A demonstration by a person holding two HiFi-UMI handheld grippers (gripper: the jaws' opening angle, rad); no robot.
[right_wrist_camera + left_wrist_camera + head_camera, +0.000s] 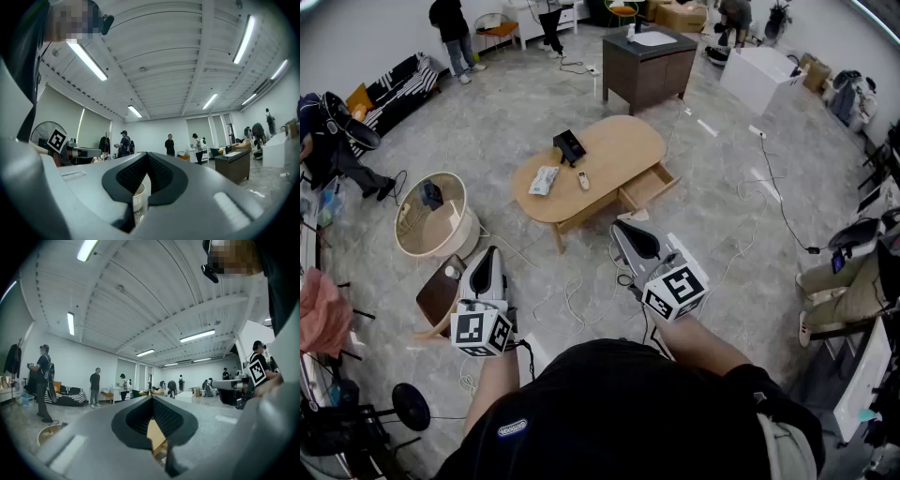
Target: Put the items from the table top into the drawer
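Note:
An oval wooden coffee table (614, 141) stands on the grey floor ahead of me. On it lie a black box (569, 145), a pale flat packet (544, 179) and a small white remote (583, 180). The table's drawer (649, 185) is pulled open on the right side and looks empty. My left gripper (492, 251) is held low at the left, well short of the table, jaws shut on nothing. My right gripper (622, 228) hovers just before the drawer, also shut and empty. Both gripper views look up at the ceiling, past the closed left gripper (152, 401) and the closed right gripper (147, 157).
A round wicker basket table (431, 216) and a small brown stool (441, 289) stand at the left. Cables (572, 300) trail across the floor near my feet. A dark cabinet (649, 66) and a white box (759, 75) stand beyond the table. People stand at the back.

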